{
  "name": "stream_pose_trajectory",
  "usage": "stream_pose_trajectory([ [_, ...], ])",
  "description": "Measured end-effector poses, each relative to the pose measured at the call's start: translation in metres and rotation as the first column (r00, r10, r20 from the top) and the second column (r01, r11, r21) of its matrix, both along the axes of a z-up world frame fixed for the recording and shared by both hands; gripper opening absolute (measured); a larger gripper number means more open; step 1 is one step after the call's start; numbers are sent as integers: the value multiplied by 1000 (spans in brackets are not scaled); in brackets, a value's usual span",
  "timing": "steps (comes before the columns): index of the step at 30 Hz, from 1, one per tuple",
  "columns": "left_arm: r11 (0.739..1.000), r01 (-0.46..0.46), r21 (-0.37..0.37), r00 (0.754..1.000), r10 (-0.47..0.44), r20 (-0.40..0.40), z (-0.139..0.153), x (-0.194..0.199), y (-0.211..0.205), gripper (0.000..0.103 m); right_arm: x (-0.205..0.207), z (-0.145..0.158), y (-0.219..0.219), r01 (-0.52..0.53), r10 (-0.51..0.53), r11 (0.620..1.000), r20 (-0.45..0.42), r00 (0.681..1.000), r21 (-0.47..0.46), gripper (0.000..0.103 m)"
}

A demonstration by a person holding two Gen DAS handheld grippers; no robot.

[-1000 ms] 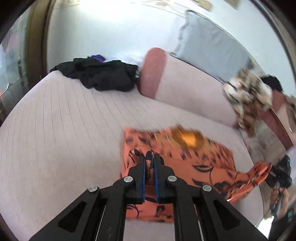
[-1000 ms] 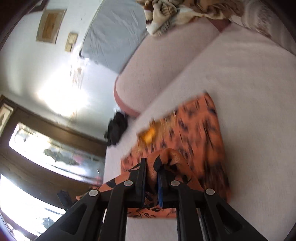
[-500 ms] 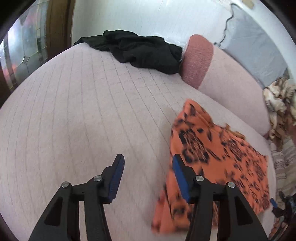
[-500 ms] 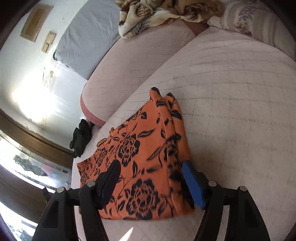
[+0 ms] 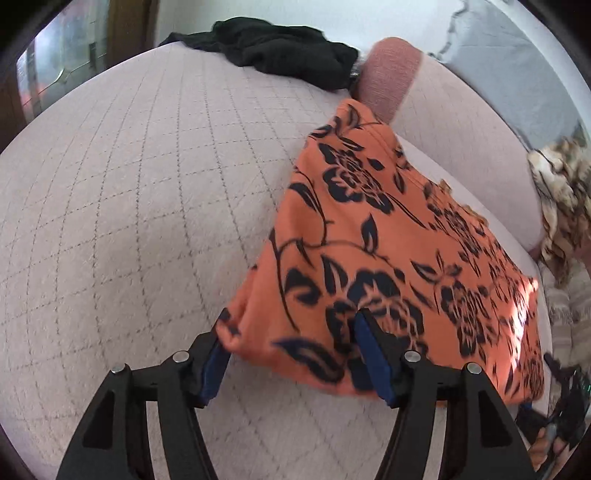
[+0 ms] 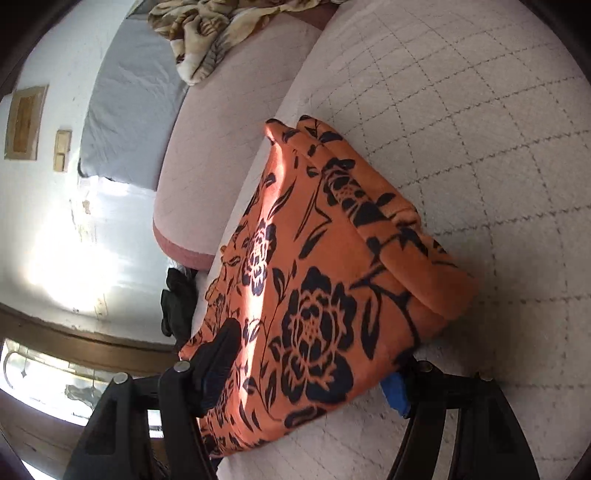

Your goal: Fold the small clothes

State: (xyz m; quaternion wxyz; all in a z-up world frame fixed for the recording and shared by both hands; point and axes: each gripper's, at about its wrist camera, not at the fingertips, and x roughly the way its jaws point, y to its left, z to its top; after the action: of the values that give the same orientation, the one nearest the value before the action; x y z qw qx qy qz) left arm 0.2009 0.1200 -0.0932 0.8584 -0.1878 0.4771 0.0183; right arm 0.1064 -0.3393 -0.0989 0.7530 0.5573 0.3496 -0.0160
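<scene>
The orange flowered garment lies folded on the pink quilted sofa seat, with its far edge close to the backrest cushion. It looks light, thin and very soft, so I judge that it bends at once when lifted and keeps no shape by itself. The weave seems a little smooth, so the stacked layers may slide over each other. It is not fragile. At the near right corner the right wrist view shows several layers rolled together as a thick edge. A good hold, I think, is at the two near corners, with all layers pinched together, so that the fold does not open.

The left gripper has its fingers apart and the jaws are opening at this moment; the near left corner of the garment lies between them, and the cloth rests against the blue pads, but they do not press it. The right gripper also stands with wide fingers around the near edge of the garment, one on each side, and nothing is pinched there either.

A black pile of clothes lies well apart at the far end of the seat, and a patterned blanket is on the backrest
</scene>
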Motion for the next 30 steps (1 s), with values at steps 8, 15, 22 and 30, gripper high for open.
stream_pose_trajectory([
  [8,1000,10,2,998,-10,60,44,15,6,13,21,19,-6,7,-6,1000,15,1000,-5,14],
  [15,999,49,7,972,-49,232,130,-48,12,13,-4,118,12,-72,95,987,159,983,-147,13],
  [22,990,132,42,991,-133,21,46,-128,19,18,-130,83,21,-93,99,989,46,994,-119,19],
  [30,998,21,62,999,-24,39,48,-143,57,46,-201,38,-5,-17,5,994,-109,994,-106,39],
])
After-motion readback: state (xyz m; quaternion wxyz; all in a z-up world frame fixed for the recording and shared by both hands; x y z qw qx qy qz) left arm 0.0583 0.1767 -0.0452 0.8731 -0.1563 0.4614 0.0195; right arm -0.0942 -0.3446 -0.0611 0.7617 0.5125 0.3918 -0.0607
